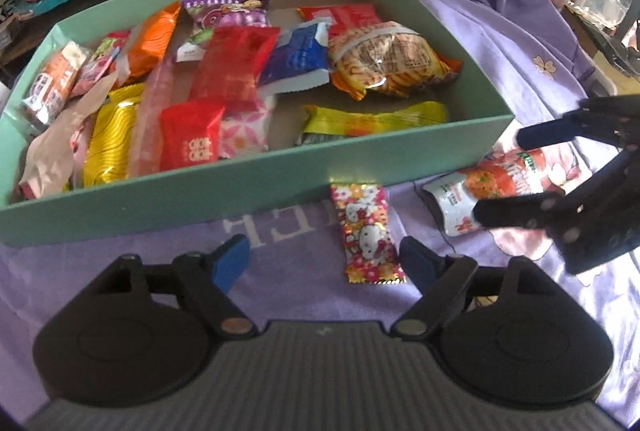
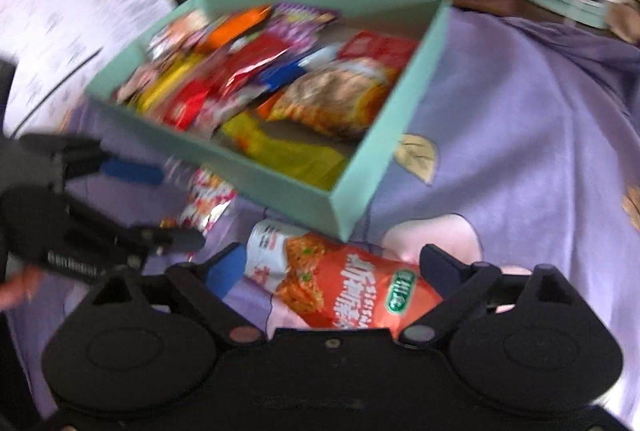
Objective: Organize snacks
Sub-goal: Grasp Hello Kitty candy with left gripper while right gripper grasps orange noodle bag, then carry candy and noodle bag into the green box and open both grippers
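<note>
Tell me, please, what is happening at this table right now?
A person is sorting snacks into a green box that is already crowded with packets. Two remain on the purple cloth in front of it. The left claw is open around the Hello Kitty candy packet, and the right claw is open around the orange noodle-snack pouch. Neither is gripped yet.

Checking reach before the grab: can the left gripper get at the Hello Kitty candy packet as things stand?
Probably yes: the Hello Kitty candy packet lies flat on the purple cloth, outside the green box, between the left gripper's open jaws, nothing covering it.
</note>
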